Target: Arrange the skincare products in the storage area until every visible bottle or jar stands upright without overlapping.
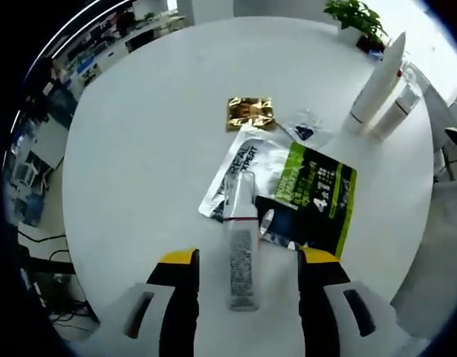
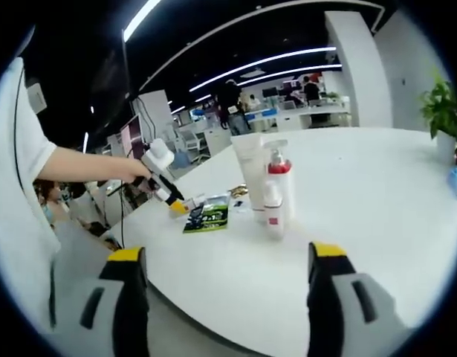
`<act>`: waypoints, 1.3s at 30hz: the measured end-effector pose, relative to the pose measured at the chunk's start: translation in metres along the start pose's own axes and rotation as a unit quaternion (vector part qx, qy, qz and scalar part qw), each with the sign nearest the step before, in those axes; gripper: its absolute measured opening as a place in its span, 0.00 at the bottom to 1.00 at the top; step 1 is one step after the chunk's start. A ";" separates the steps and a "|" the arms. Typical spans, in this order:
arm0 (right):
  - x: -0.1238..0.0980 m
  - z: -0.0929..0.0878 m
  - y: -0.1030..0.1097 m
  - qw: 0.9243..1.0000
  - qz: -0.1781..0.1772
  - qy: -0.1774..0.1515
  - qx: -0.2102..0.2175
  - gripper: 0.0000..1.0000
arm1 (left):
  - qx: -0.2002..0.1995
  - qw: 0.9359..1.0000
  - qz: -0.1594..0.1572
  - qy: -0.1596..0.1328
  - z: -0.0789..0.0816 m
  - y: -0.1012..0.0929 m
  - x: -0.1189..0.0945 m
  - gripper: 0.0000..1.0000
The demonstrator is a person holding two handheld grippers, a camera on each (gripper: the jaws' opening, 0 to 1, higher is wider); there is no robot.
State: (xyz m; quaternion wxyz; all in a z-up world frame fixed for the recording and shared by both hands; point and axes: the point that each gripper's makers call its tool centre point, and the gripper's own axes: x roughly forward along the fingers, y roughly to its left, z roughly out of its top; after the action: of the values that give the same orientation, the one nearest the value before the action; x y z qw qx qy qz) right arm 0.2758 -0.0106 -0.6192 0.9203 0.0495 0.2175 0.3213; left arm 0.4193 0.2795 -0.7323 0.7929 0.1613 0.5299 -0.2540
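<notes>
White tabletop (image 1: 139, 149) all round, and lying flat on it is a slim white bottle (image 1: 241, 245) with a thin red band, right between the left gripper (image 1: 247, 268)'s yellow-tipped jaws. Those jaws stand spread wide, one either side, neither one touching the bottle as far as the left gripper view shows. The bottle's far end rests over a silver sachet (image 1: 232, 175), and beside that sits a black-and-green sachet (image 1: 317, 190). Further off lie a gold foil packet (image 1: 250, 113) and a small clear packet (image 1: 305, 130). At the table's far edge a white tube (image 1: 377, 85) and a white bottle (image 1: 396, 111) stand upright, close together, with a potted plant (image 1: 354, 16) beyond.

Over in the right gripper view, the right gripper (image 2: 224, 279) hangs with jaws parted, nothing between them. Well ahead of it stand a tall white tube (image 2: 250, 171), a red-collared pump bottle (image 2: 279, 178) and a small white bottle (image 2: 273, 212), all upright, bunched together. The other gripper (image 2: 163, 186) sits low by the sachets at the table's edge.
</notes>
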 end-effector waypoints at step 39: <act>0.002 -0.003 0.001 1.000 0.003 0.010 0.003 0.87 | -0.011 1.000 -0.009 -0.002 -0.002 0.002 0.003 0.17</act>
State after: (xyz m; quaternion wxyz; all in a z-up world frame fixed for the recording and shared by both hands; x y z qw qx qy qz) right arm 0.2750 -0.0090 -0.6225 0.9171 0.0496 0.2270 0.3239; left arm 0.4198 0.2813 -0.7356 0.7933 0.1474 0.5325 -0.2557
